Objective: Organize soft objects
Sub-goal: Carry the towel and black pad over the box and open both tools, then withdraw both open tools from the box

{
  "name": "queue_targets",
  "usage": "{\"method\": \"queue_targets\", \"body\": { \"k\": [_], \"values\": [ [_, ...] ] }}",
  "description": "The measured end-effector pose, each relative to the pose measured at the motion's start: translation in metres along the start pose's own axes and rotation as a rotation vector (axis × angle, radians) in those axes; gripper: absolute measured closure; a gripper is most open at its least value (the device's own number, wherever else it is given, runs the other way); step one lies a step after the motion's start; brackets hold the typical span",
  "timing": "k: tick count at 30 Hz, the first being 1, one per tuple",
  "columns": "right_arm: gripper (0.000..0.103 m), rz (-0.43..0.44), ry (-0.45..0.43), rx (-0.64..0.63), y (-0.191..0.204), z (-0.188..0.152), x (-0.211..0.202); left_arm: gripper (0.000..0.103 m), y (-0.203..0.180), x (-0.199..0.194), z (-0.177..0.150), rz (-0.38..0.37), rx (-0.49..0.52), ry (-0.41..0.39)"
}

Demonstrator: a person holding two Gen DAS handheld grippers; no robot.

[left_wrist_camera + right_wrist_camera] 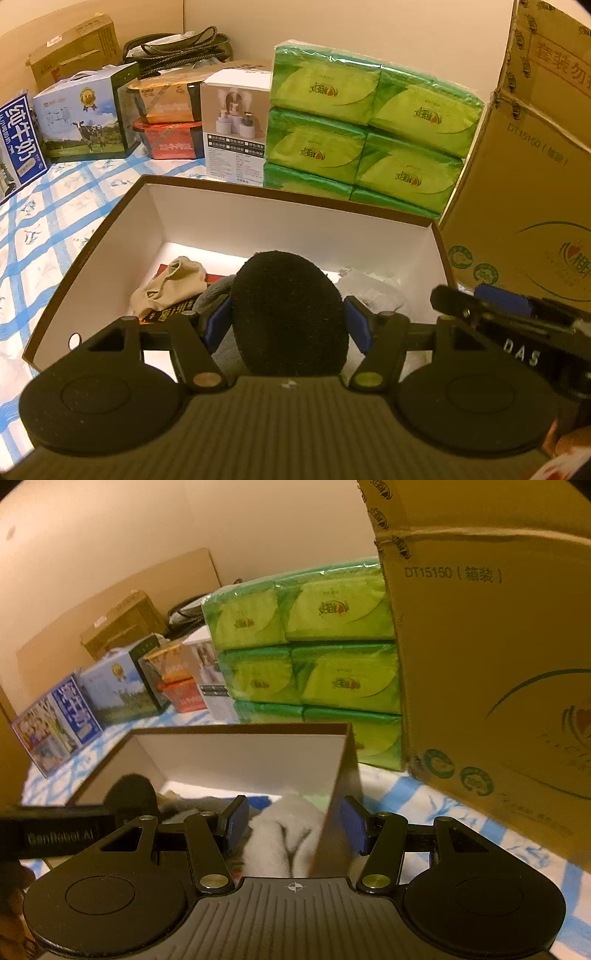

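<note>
We grip a black fuzzy pad [290,314] in our left gripper [288,321] over the open box [110,236]. Our right gripper [293,823] gapes, straddling the box's right wall. The box rests on a blue-checked cloth [44,221]; green tissue packs [369,122] stand behind it against a cream wall [369,26].
</note>
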State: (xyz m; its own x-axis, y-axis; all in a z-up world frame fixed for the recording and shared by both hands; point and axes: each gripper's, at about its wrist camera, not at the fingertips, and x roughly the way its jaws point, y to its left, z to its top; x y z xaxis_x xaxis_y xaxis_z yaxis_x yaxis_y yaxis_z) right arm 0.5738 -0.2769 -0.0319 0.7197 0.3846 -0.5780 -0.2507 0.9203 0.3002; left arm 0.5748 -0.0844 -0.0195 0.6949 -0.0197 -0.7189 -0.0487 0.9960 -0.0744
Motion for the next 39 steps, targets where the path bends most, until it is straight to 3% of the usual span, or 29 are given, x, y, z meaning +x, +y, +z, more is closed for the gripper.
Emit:
{"method": "queue_targets", "body": {
  "k": [4, 6, 9, 22, 35, 39],
  "values": [
    [0.047, -0.022, 0.007, -0.031, 0.0, -0.004, 0.0, 0.037, -0.006, 0.004, 0.002, -0.031, 0.015, -0.013],
    [0.047, -0.031, 0.017, -0.052, 0.001, -0.007, 0.001, 0.031, -0.007, 0.006, 0.003, -0.05, 0.009, -0.017],
    [0.047, -0.029, 0.023, -0.072, 0.003, -0.01, 0.002, 0.029, -0.008, 0.009, 0.004, -0.041, 0.003, -0.015],
    [0.047, 0.001, 0.034, -0.093, 0.01, -0.019, -0.004, 0.029, 0.005, 0.007, -0.001, -0.018, -0.019, 0.009],
    [0.047, 0.033, 0.014, -0.068, 0.02, -0.022, -0.03, 0.029, 0.003, -0.025, -0.008, -0.047, 0.003, -0.005],
    [0.038, 0.037, 0.005, -0.063, 0.024, -0.027, -0.047, 0.029, 0.001, -0.045, -0.014, -0.053, 0.02, -0.017]
  ]
}}
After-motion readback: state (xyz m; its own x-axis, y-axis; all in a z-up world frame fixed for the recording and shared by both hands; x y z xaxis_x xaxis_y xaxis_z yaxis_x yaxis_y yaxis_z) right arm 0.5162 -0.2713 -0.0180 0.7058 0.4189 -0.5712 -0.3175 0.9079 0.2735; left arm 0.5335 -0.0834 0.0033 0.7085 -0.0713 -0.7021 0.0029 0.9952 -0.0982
